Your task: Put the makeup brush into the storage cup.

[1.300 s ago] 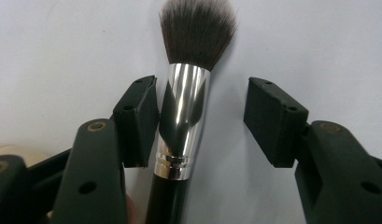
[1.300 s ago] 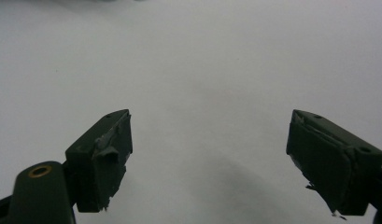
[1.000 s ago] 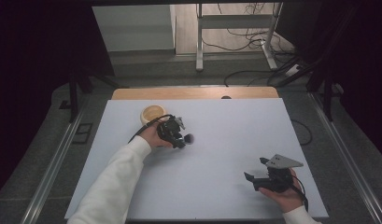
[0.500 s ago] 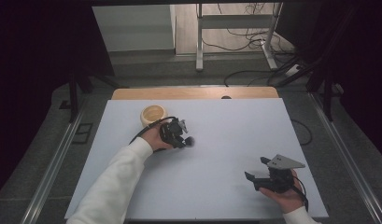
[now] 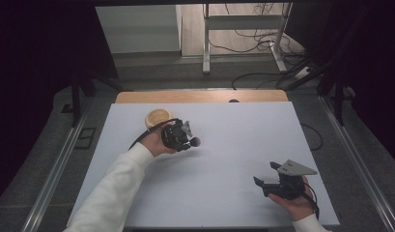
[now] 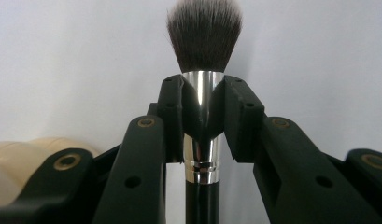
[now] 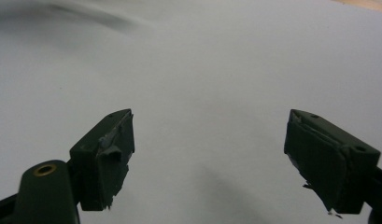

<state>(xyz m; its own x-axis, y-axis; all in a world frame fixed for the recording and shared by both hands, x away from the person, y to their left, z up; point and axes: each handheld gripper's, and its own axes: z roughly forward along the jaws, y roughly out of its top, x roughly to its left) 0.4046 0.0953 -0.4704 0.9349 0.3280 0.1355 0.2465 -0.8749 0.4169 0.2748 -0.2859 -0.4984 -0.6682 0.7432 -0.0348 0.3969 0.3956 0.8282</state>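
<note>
A white worktop (image 5: 224,193) carries a small round wooden bowl (image 5: 155,116) near its far left corner, standing upright just inside the far edge. In the left gripper view the bowl (image 6: 20,158) is a pale blur at the lower left. A bare wooden strip (image 5: 204,96) runs along the far edge, with a small dark round mark (image 5: 233,101) on it near the middle. Beyond, a pale metal frame (image 5: 205,38) stands on the floor among loose cables (image 5: 255,34). A metal rail (image 5: 55,169) runs along the floor by the left edge.
</note>
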